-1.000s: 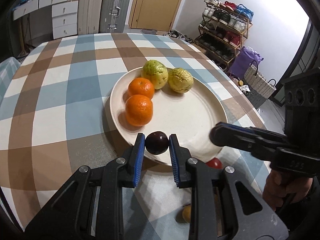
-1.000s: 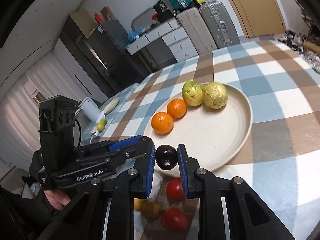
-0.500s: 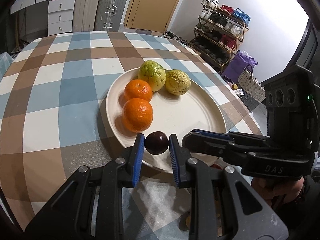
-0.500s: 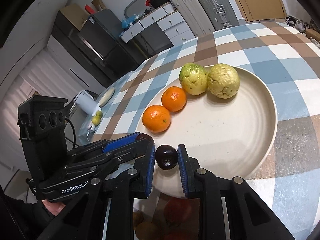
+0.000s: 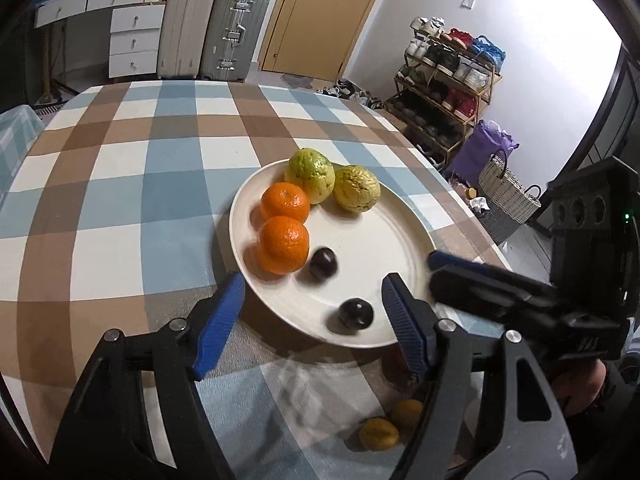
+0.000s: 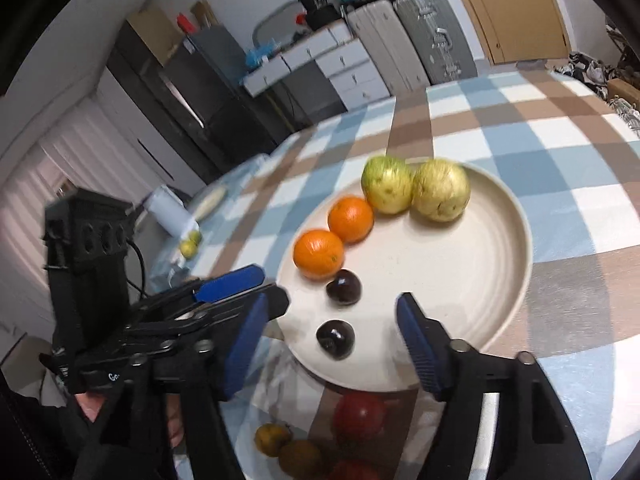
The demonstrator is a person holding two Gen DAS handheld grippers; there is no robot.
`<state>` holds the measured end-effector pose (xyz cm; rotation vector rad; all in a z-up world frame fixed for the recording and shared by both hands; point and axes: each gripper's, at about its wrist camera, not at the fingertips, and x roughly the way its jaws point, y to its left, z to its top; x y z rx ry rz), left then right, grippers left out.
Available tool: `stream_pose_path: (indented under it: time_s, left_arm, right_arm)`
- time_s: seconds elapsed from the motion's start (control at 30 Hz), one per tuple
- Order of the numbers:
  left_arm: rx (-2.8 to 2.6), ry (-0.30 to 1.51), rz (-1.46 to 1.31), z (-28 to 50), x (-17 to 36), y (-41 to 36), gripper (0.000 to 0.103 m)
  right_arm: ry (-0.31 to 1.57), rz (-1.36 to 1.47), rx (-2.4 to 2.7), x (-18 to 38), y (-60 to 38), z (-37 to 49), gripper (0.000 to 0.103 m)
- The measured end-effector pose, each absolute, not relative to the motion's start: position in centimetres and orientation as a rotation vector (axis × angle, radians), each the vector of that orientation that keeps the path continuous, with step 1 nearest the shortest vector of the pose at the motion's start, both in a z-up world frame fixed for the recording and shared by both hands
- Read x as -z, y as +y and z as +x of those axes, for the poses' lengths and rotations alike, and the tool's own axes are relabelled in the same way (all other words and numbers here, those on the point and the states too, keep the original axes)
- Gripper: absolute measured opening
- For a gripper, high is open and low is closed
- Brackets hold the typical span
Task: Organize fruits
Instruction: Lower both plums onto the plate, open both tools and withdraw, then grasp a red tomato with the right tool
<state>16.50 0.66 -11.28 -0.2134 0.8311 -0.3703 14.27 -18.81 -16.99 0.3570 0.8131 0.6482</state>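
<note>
A cream plate (image 5: 384, 240) (image 6: 472, 280) on the checked table holds two oranges (image 5: 284, 244) (image 6: 320, 254), two yellow-green fruits (image 5: 356, 188) (image 6: 440, 190) and two dark plums. One plum (image 5: 323, 264) (image 6: 343, 286) lies beside the near orange. The other plum (image 5: 356, 314) (image 6: 335, 338) lies near the plate's front rim. My left gripper (image 5: 312, 324) is open and empty, just short of the rim. My right gripper (image 6: 332, 340) is open around the front plum without touching it.
Small yellow-orange fruits (image 5: 378, 432) (image 6: 272, 438) and red fruits (image 6: 358, 416) lie on the table in front of the plate. Drawers and suitcases (image 5: 232, 32) stand behind the table. A shoe rack (image 5: 448, 76) and a basket (image 5: 506, 196) stand at the right.
Both grippers have opened and let go of their plums, which now lie on the plate. Both grippers have drawn back a little from the plate.
</note>
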Motion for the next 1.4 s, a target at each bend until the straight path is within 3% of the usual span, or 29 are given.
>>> stream_pose_path:
  time_s: [0.23, 0.4, 0.63, 0.83, 1.17, 1.4]
  left_arm:
    - [0.365, 0.800, -0.203, 14.3, 9.7, 0.7, 0.069]
    - [0.339, 0.780, -0.166, 12.5, 8.6, 0.2, 0.081]
    - [0.316, 0.749, -0.150, 9.9, 7.2, -0.2, 0.085]
    - [0.297, 0.717, -0.149, 7.1, 6.4, -0.3, 0.102]
    - [0.220, 0.716, -0.153, 4.3, 7.3, 0.4, 0.102]
    - [0.208, 0.779, -0.178, 3.7, 10.0, 1.1, 0.102]
  right_arm:
    - [0.725, 0.369, -0.596, 15.0, -21.5, 12.0, 0.087]
    - [0.687, 0.372, -0.571, 14.0, -22.7, 10.4, 0.099]
    - [0.630, 0.356, -0.566, 13.0, -23.1, 7.7, 0.102]
    - [0.592, 0.312, -0.554, 12.2, -22.8, 5.3, 0.103]
    - [0.556, 0.247, -0.534, 11.9, -22.8, 2.2, 0.103]
    - [0.653, 0.241, -0.525, 14.7, -22.5, 1.7, 0.103]
